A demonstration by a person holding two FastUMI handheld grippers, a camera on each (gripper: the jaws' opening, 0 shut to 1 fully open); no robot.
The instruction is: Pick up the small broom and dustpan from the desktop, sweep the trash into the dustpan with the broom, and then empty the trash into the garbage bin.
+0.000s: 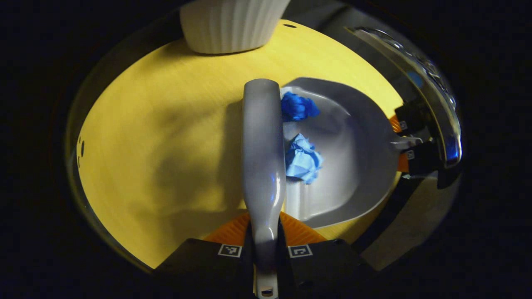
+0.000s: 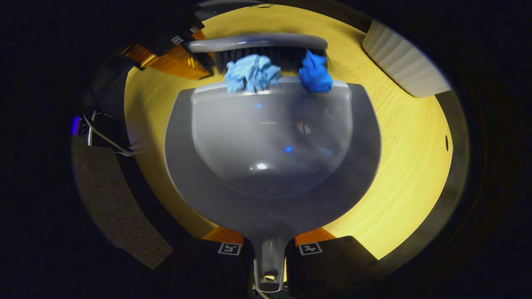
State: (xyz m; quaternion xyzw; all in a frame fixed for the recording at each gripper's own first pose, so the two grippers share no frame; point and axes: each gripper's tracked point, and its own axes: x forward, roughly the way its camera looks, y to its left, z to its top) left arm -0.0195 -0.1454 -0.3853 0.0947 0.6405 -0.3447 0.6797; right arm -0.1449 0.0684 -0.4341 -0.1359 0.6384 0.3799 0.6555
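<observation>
yellow wood-grain desktop under warm light, dark surround; grey carpet floor beside desk.

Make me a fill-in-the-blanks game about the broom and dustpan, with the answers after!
1. The left claw is shut on the ___ handle.
2. The right claw is shut on the ___ handle.
3. The number of blue paper balls at the dustpan lip is ___: light ball, dark ball.
4. The desktop is the colour ___.

Answers: broom; dustpan; two; yellow
</observation>
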